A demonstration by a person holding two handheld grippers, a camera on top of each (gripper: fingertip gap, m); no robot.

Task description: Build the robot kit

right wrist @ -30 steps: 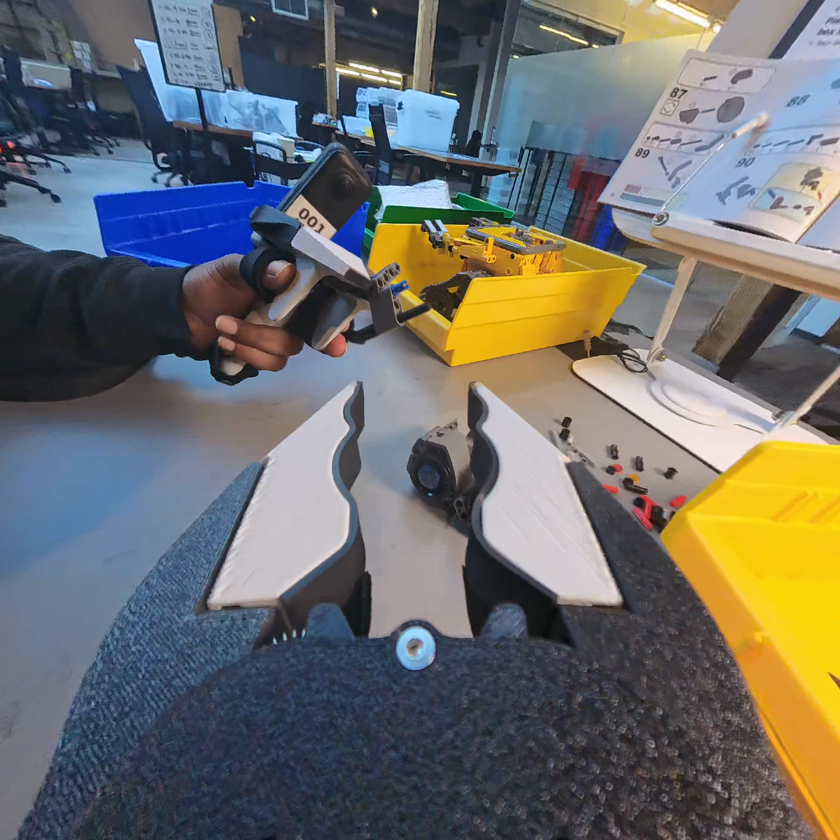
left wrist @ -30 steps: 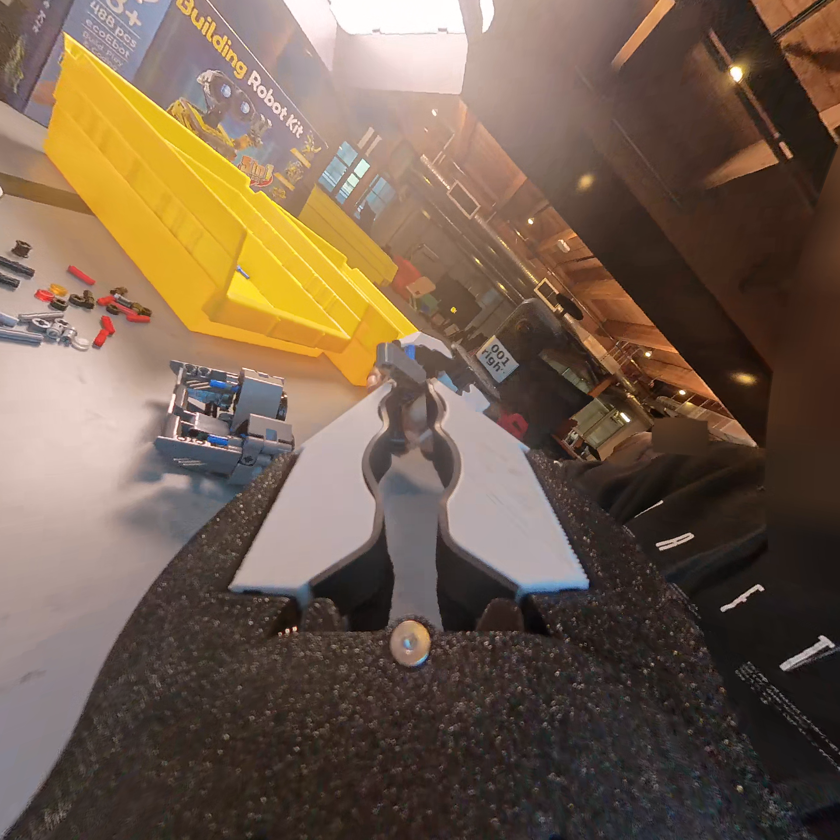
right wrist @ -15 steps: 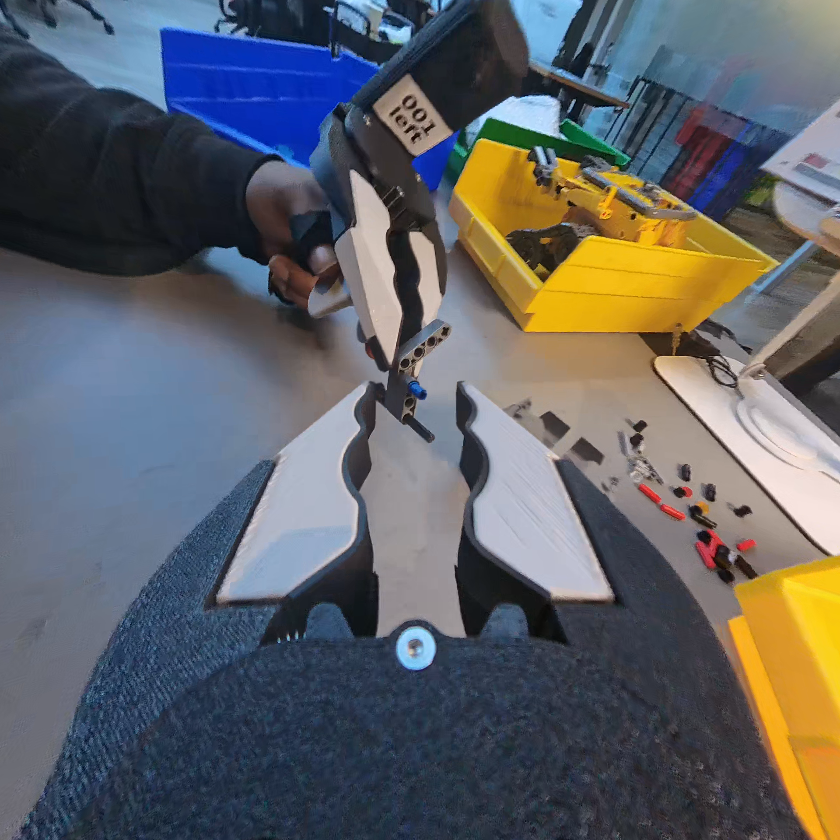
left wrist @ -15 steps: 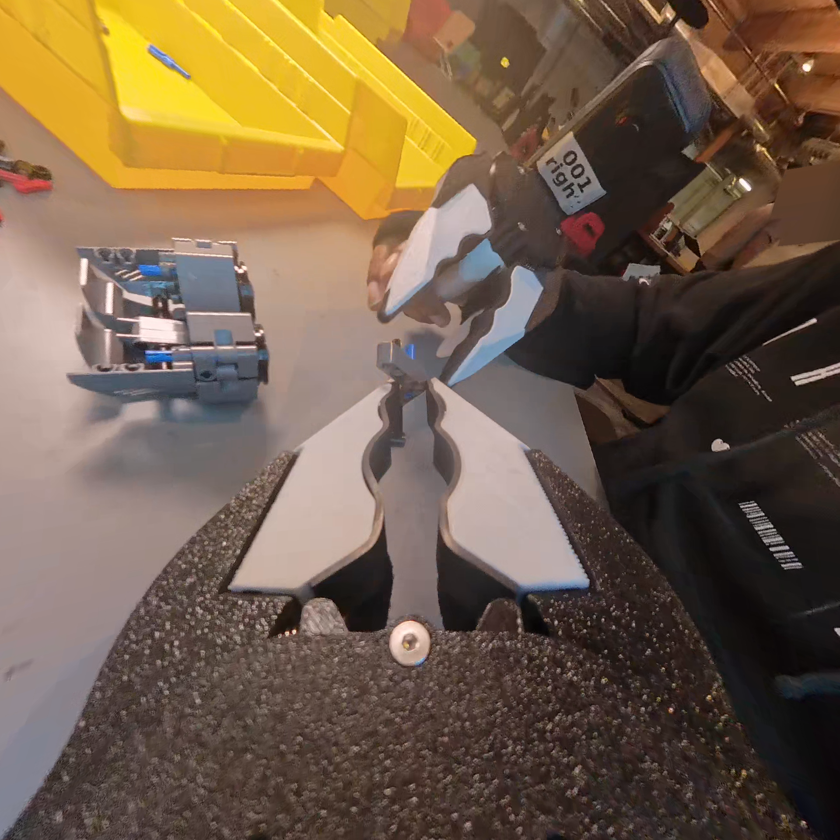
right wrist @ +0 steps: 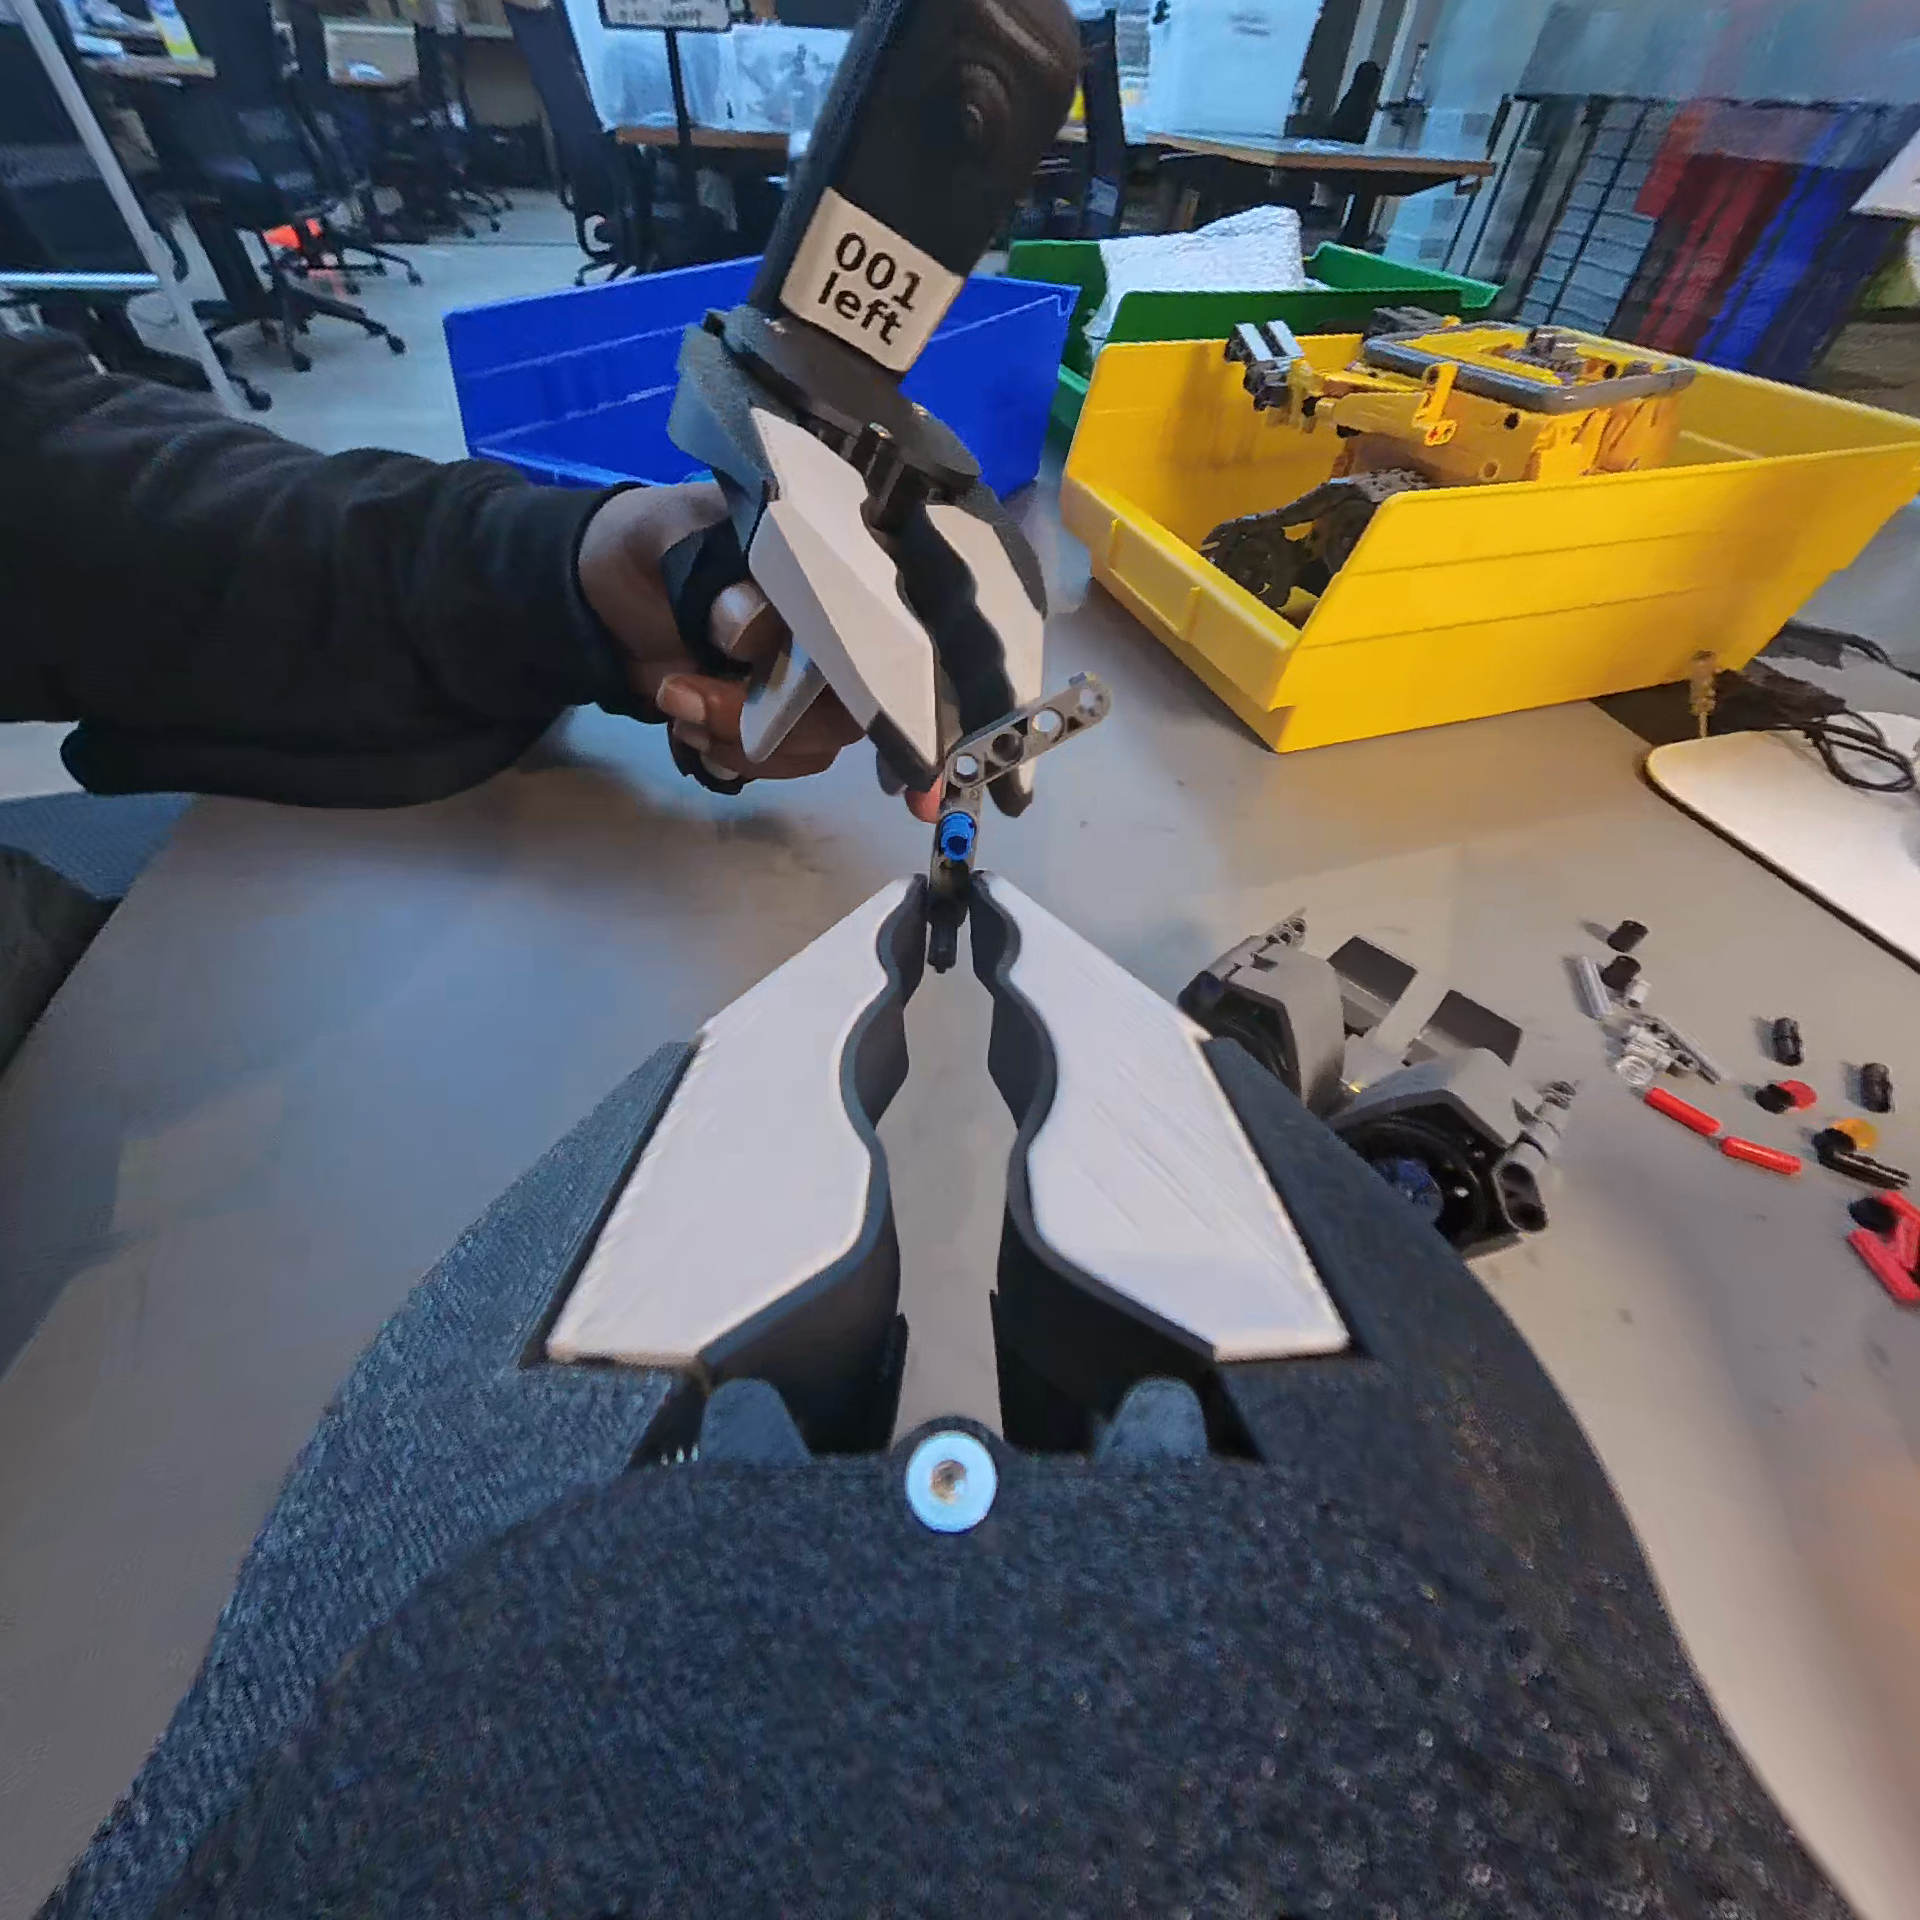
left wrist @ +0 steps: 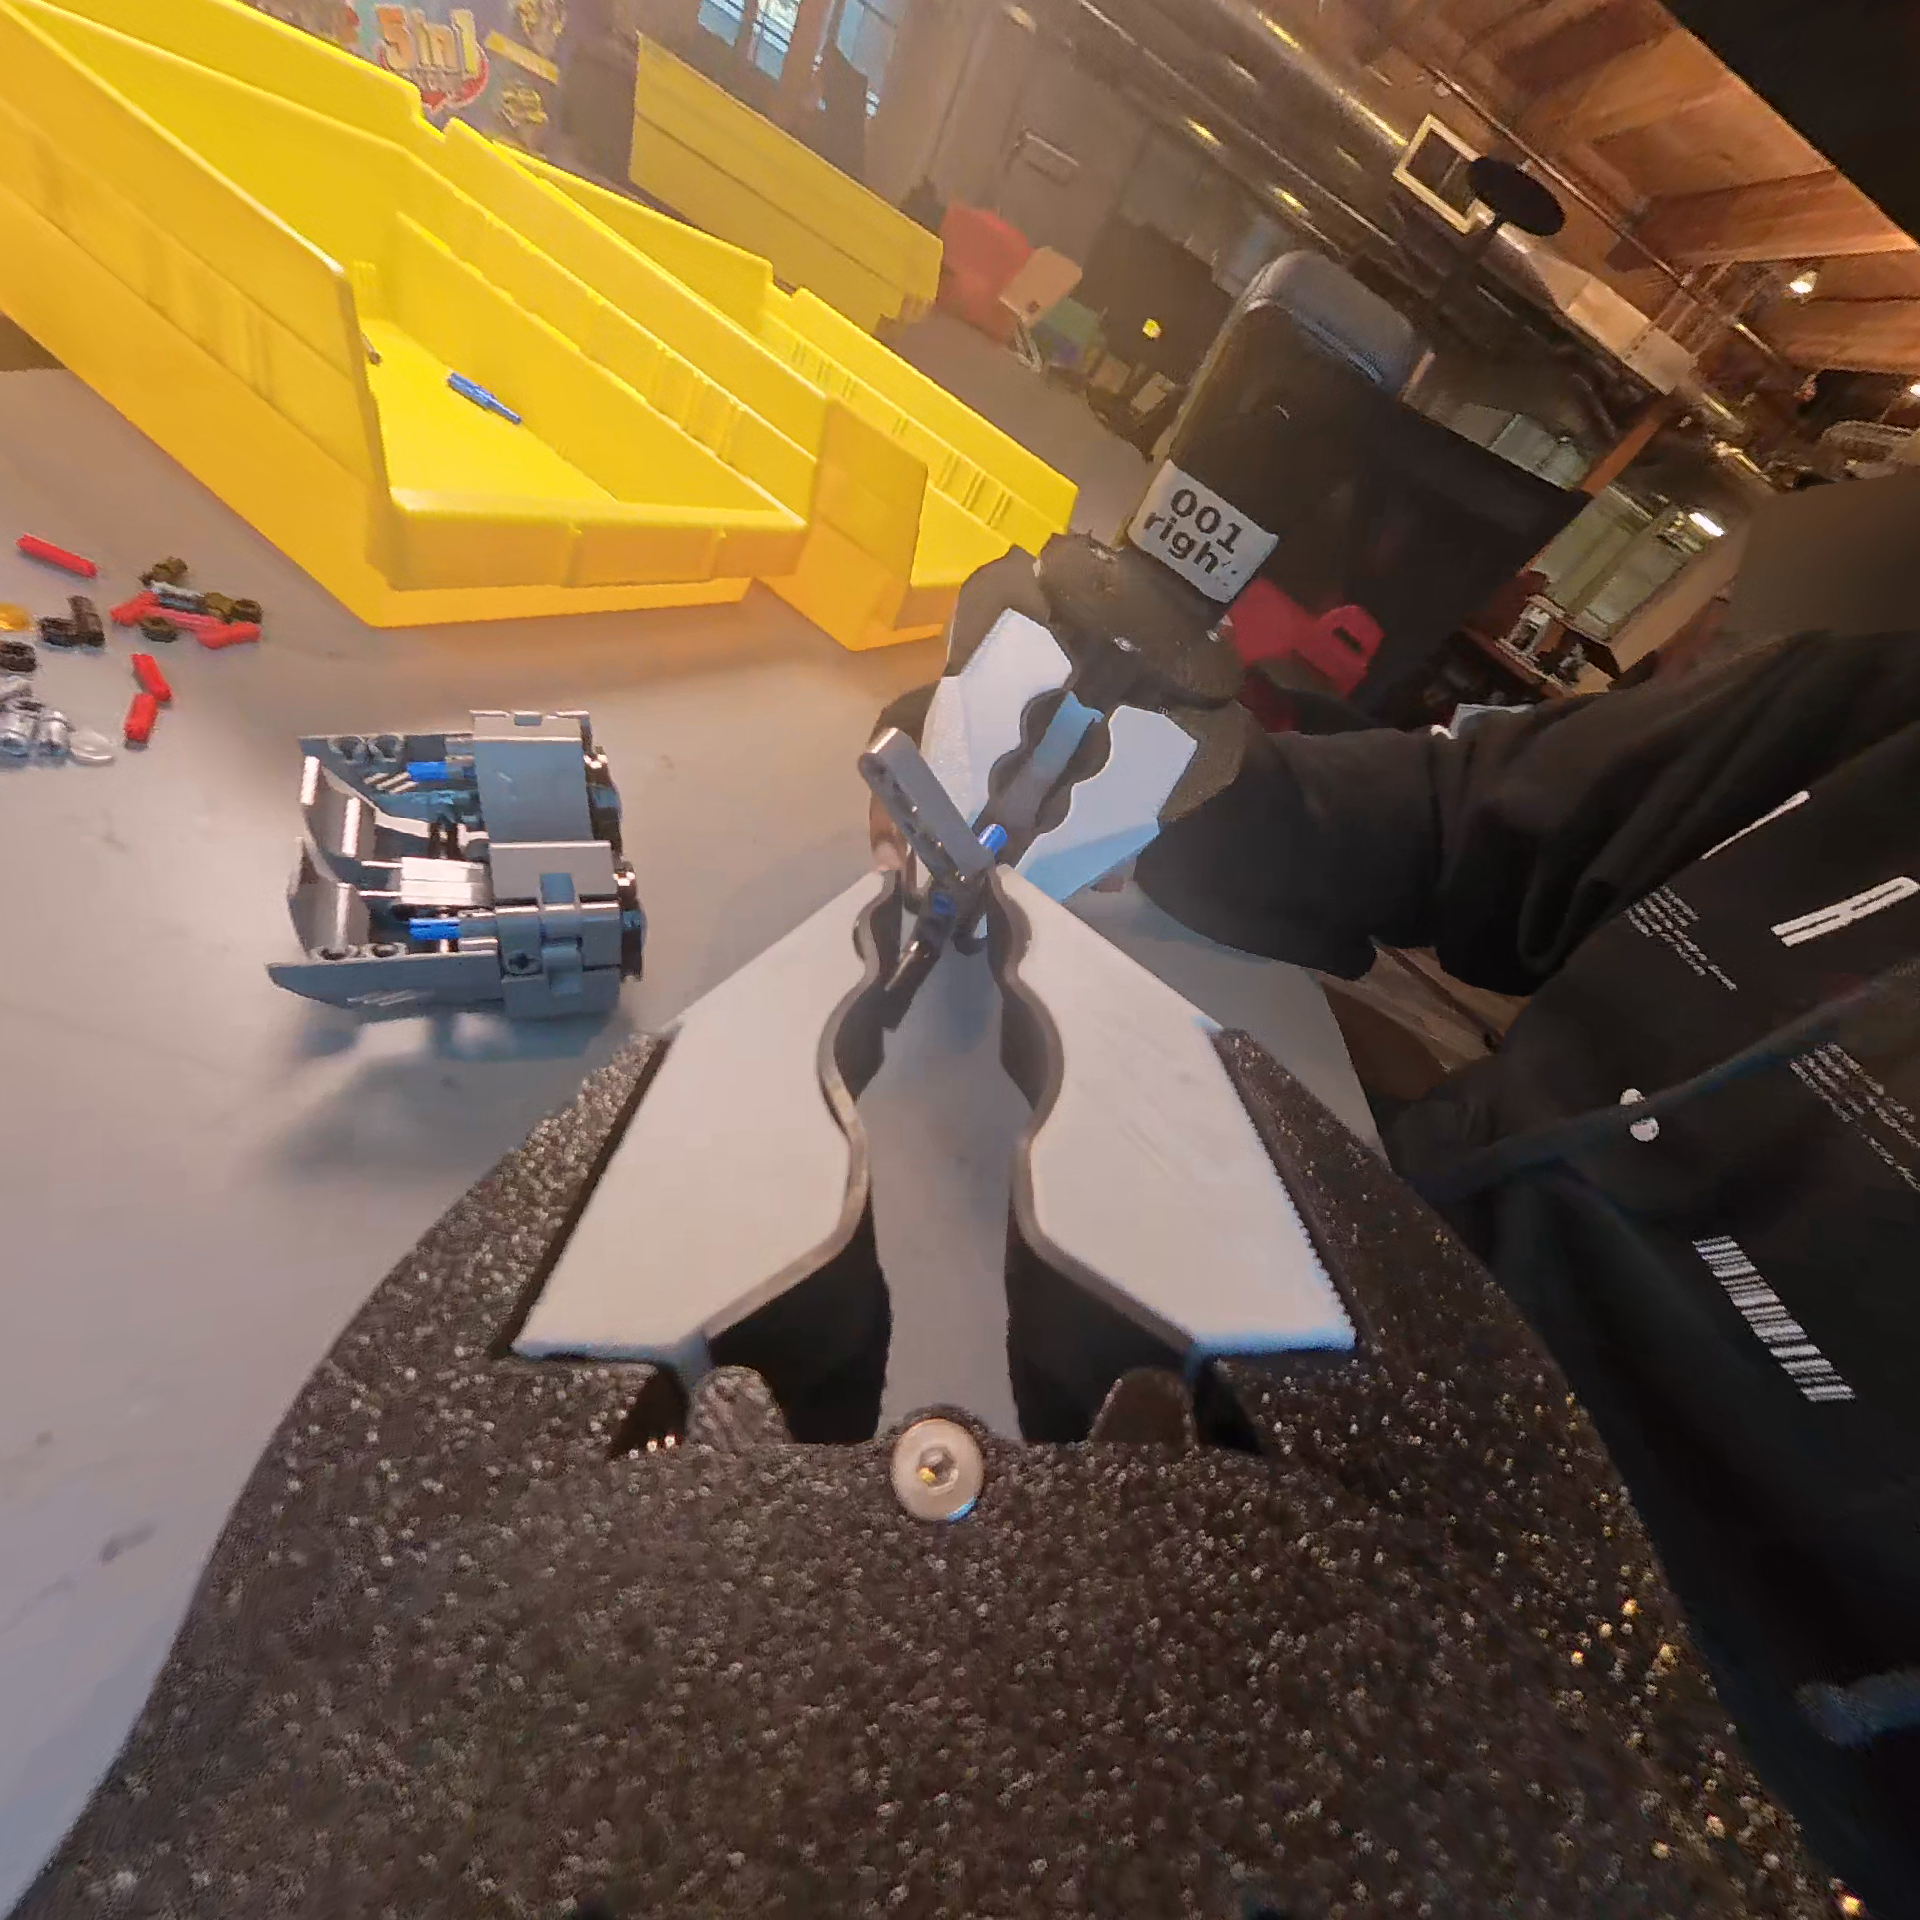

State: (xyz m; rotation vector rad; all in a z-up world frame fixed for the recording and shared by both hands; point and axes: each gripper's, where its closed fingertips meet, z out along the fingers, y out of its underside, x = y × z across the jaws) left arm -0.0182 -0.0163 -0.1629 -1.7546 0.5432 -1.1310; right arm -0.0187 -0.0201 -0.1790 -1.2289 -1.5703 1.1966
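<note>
Left gripper (left wrist: 940, 894): fingers pinching the dark lower end of a small grey bent beam (left wrist: 928, 805) with blue pins, held above the desk (left wrist: 156, 1091)
Right gripper (right wrist: 948, 899): fingers pressed onto the black stub at the other end of the same beam, tip to tip with the left gripper
Far left of the desk: loose red, black and grey small parts (left wrist: 145, 623), near a yellow bin (left wrist: 540, 436) with a blue pin inside
Left of the grippers: grey block assembly (left wrist: 468, 883) lying on the desk, apart from both grippers
Behind: blue bin (right wrist: 613, 384), green bin (right wrist: 1247, 281), and a yellow bin holding a yellow model (right wrist: 1455, 405)
</note>
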